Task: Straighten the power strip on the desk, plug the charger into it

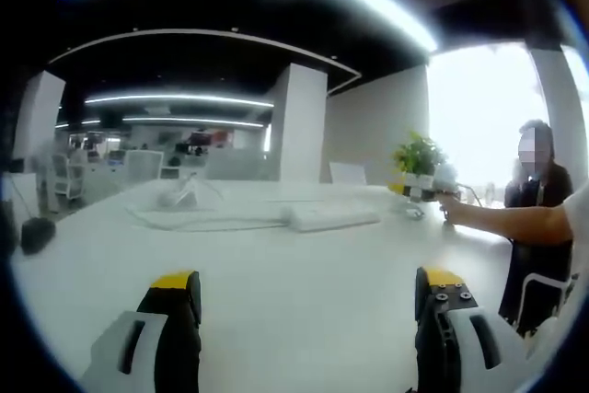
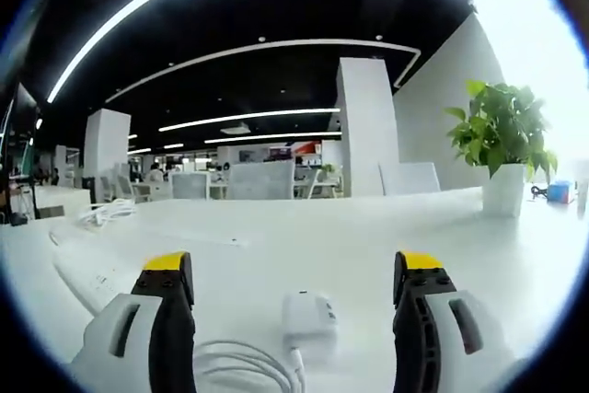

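In the left gripper view a long white power strip (image 1: 333, 218) lies across the white desk (image 1: 276, 292), and its cable (image 1: 207, 221) trails off to the left. My left gripper (image 1: 308, 287) hovers open over bare desk, well short of the strip. The right gripper (image 1: 419, 192) shows at the far right, held out on a person's arm. In the right gripper view a white charger (image 2: 308, 315) lies on the desk between the open jaws of my right gripper (image 2: 294, 269), untouched. Its coiled white cable (image 2: 244, 361) lies at the near left. The power strip (image 2: 87, 281) sits left of the left jaw.
A potted green plant (image 2: 502, 149) in a white pot stands on the desk at the right, also the plant (image 1: 419, 156). A loose bundle of white cable (image 2: 106, 213) lies at the far left. A small black object (image 1: 37, 232) sits at the desk's left edge. A person (image 1: 538, 200) stands at the right.
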The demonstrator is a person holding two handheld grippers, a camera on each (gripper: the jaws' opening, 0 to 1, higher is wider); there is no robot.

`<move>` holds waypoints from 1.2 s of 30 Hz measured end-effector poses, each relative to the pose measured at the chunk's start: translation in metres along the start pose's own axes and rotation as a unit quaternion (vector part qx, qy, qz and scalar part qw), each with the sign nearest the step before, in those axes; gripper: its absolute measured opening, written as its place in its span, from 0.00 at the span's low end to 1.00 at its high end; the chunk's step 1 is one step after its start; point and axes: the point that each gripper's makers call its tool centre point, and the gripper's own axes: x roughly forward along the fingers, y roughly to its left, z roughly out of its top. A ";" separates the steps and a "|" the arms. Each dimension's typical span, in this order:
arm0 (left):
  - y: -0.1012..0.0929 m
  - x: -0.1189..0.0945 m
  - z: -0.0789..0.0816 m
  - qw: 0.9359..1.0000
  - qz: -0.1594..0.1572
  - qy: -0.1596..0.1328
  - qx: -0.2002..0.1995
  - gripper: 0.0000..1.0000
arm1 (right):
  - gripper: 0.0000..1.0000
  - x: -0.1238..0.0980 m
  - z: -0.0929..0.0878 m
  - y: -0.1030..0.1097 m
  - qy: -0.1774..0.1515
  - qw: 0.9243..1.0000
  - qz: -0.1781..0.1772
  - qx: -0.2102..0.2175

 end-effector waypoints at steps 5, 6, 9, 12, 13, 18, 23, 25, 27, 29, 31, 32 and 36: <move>0.001 -0.001 -0.001 1.000 0.001 0.001 0.000 0.99 | 0.90 0.000 -0.010 0.001 0.021 1.000 0.002 -0.005; 0.001 -0.001 -0.001 1.000 0.001 0.000 -0.001 0.99 | 0.90 0.000 -0.012 -0.001 0.024 1.000 -0.001 -0.007; 0.002 -0.001 -0.001 1.000 0.002 0.000 -0.002 0.99 | 0.89 -0.001 -0.015 -0.003 0.030 0.999 -0.003 -0.010; 0.002 -0.002 -0.001 1.000 0.001 0.000 -0.001 0.99 | 0.86 0.001 -0.019 -0.005 0.040 0.999 -0.002 -0.022; 0.002 -0.002 -0.001 1.000 0.002 0.000 -0.001 0.99 | 0.84 0.001 -0.019 -0.005 0.041 0.999 -0.002 -0.023; 0.002 -0.002 -0.001 1.000 0.002 -0.001 -0.002 0.99 | 0.79 0.005 -0.022 -0.007 0.046 0.999 0.001 -0.023; 0.002 -0.002 -0.001 1.000 0.002 -0.001 -0.001 0.99 | 0.72 0.006 -0.026 -0.007 0.056 0.998 0.004 -0.028; 0.002 -0.002 -0.001 1.000 0.003 -0.001 -0.001 0.99 | 0.71 0.006 -0.026 -0.008 0.056 0.998 0.004 -0.031; 0.002 -0.003 -0.001 1.000 0.003 -0.001 -0.001 0.99 | 0.70 0.005 -0.030 -0.007 0.066 0.997 0.005 -0.031; 0.002 -0.003 -0.001 1.000 0.002 -0.001 -0.001 0.99 | 0.69 0.005 -0.032 -0.005 0.072 0.997 0.009 -0.025; 0.002 -0.003 -0.002 1.000 0.003 -0.001 -0.002 0.99 | 0.67 0.004 -0.032 -0.004 0.072 0.997 0.009 -0.026; 0.002 -0.003 -0.002 1.000 0.003 -0.001 -0.002 0.99 | 0.64 0.004 -0.032 -0.004 0.073 0.997 0.009 -0.025; 0.003 -0.005 -0.002 1.000 0.004 0.000 -0.003 0.99 | 0.60 0.003 -0.036 -0.003 0.083 0.996 0.007 -0.025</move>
